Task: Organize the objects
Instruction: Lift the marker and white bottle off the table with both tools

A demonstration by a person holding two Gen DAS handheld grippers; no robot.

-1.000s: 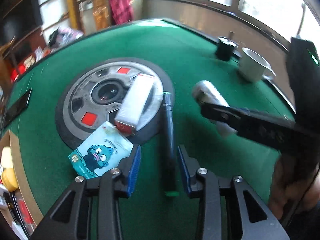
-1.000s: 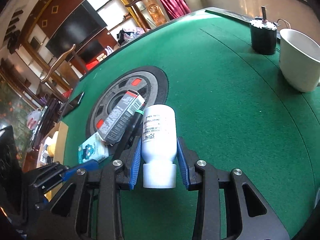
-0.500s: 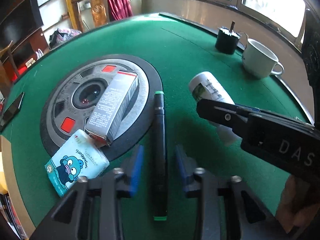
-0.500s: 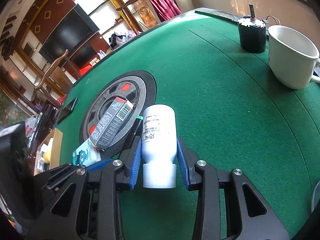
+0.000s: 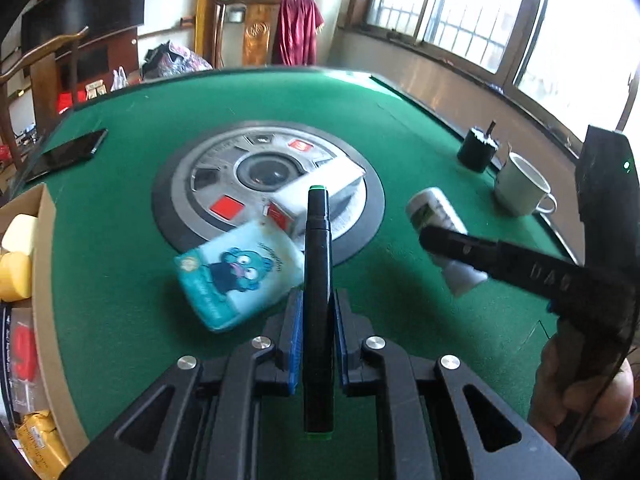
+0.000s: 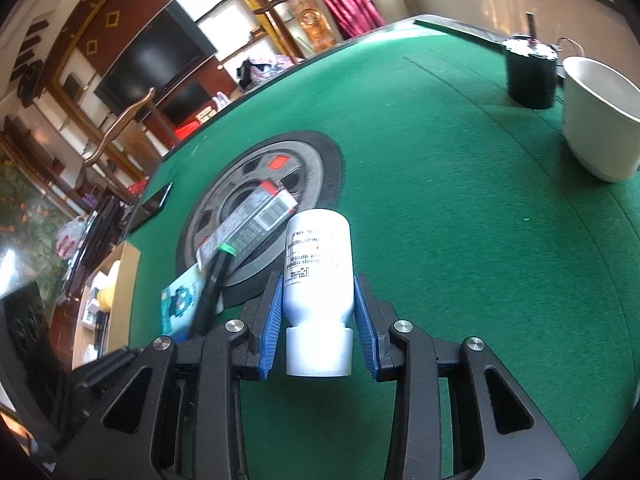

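Left wrist view: left gripper (image 5: 316, 312) held low over the green table (image 5: 400, 128), pointing forward across it; jaws clenched on one black marker (image 5: 317, 280), which runs lengthwise between the blue pads (image 5: 295, 332) and projects beyond them at both ends, green tip nearest the camera; the marker appears lifted off the felt. Just ahead and left of the claw lies one blue tissue pack (image 5: 240, 276); beyond it one white box (image 5: 316, 196) rests on the round grey centre disc (image 5: 264, 176). To the right, the right gripper (image 5: 460, 258) reaches in from the side, a hand (image 5: 580, 396) visible at its handle, carrying one white bottle (image 5: 440, 228). Farther right stand one white cup (image 5: 520, 186) and one black canister (image 5: 478, 152); far left, one dark phone (image 5: 66, 154) and one cardboard box (image 5: 38, 264).

Right wrist view: right gripper (image 6: 320, 322) level above the table (image 6: 460, 240), aimed forward; jaws gripping the white bottle (image 6: 319, 280) at its shoulder, cap toward the camera, base pointing away. Left of the claw, the marker (image 6: 210, 292) slants upward in the left gripper (image 6: 184, 334); tissue pack (image 6: 178, 304) and box (image 6: 248, 224) behind it; cup (image 6: 600, 120) and canister (image 6: 530, 72) far ahead on the right.
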